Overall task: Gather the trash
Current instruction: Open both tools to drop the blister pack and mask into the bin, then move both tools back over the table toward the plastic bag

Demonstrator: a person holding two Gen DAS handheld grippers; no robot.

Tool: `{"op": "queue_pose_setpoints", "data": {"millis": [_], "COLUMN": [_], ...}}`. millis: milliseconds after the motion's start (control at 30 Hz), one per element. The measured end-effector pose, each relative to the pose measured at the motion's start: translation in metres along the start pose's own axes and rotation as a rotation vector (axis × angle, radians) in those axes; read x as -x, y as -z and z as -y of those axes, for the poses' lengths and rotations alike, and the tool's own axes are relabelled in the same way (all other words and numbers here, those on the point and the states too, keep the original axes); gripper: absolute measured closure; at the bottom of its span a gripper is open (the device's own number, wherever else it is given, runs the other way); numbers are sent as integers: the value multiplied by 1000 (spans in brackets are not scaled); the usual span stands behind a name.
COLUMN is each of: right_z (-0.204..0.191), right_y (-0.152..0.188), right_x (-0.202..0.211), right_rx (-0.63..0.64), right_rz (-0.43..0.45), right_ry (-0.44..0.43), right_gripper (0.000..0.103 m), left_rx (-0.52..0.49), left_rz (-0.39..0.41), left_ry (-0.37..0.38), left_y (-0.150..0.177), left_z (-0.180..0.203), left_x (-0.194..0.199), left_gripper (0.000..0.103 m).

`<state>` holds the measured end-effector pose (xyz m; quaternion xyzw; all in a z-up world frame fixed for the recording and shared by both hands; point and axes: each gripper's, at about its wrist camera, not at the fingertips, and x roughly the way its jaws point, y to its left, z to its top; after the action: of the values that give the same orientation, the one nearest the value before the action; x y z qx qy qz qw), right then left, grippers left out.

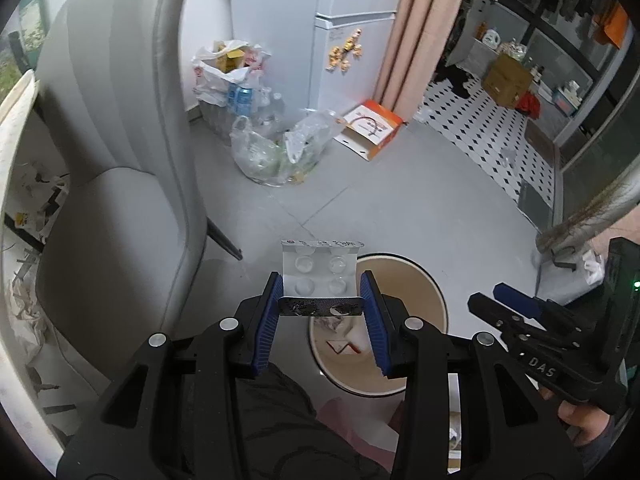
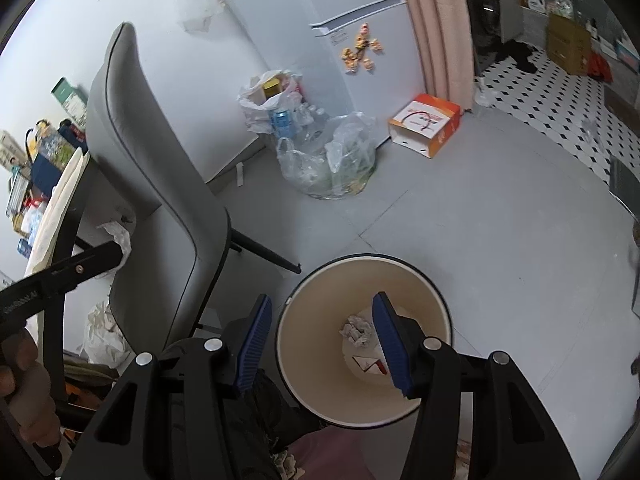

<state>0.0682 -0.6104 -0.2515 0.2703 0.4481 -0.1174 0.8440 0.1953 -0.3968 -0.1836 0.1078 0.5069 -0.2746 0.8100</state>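
The empty silver pill blister pack, being pinched by the left gripper, is best carried fully over the round cream waste bin before release, the right gripper being held open and empty above it.

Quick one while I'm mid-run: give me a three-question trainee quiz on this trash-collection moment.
1. True or false: the left gripper is empty.
2. What lies in the waste bin under the right gripper?
A. crumpled paper
B. a bottle
C. nothing
3. Fill in: the right gripper's jaws stand ____.

Key:
1. False; its jaws clamp a blister pack.
2. A; crumpled paper lies at the bottom.
3. Open, nothing between them.
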Motion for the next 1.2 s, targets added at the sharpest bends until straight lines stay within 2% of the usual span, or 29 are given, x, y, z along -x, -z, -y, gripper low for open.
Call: {"op": "queue_pose_setpoints", "data": {"millis": [67, 167, 200, 233, 300, 333, 467, 633, 1000, 1200], "right_z": [8, 20, 25, 29, 37, 39, 40, 22, -51, -102], "right_y": [-1, -4, -5, -6, -7, -7, -10, -14, -14, -9], "right_x": [11, 28, 32, 37, 45, 46, 49, 57, 85, 101], "right_rx": [-17, -26, -32, -41, -55, -58, -60, -19, 99, 184], "right_rz": [20, 60, 72, 88, 105, 110, 121, 151, 228, 273], "right_ry": [15, 63, 77, 89, 106, 108, 95, 76, 20, -11], "right_gripper": [42, 41, 41, 41, 41, 41, 40, 27, 8, 8], "left_rx": [-16, -58, -73, -89, -87, -80, -46, 6, 80, 137], "left_rz": [-10, -33, -41, -47, -22, -7, 12, 77, 223, 323], "left_ry": [19, 85, 97, 115, 152, 161, 163, 126, 70, 33], "left_y": [-1, -2, -1, -2, -3, -4, -9, -10, 5, 24], "left_z": [9, 29, 34, 39, 42, 42, 34, 16, -28, -61], "left_x": [-4, -9, -10, -9, -3, 0, 12, 40, 107, 147], "left_gripper": [63, 62, 52, 31, 13, 11, 11, 9, 9, 6]}}
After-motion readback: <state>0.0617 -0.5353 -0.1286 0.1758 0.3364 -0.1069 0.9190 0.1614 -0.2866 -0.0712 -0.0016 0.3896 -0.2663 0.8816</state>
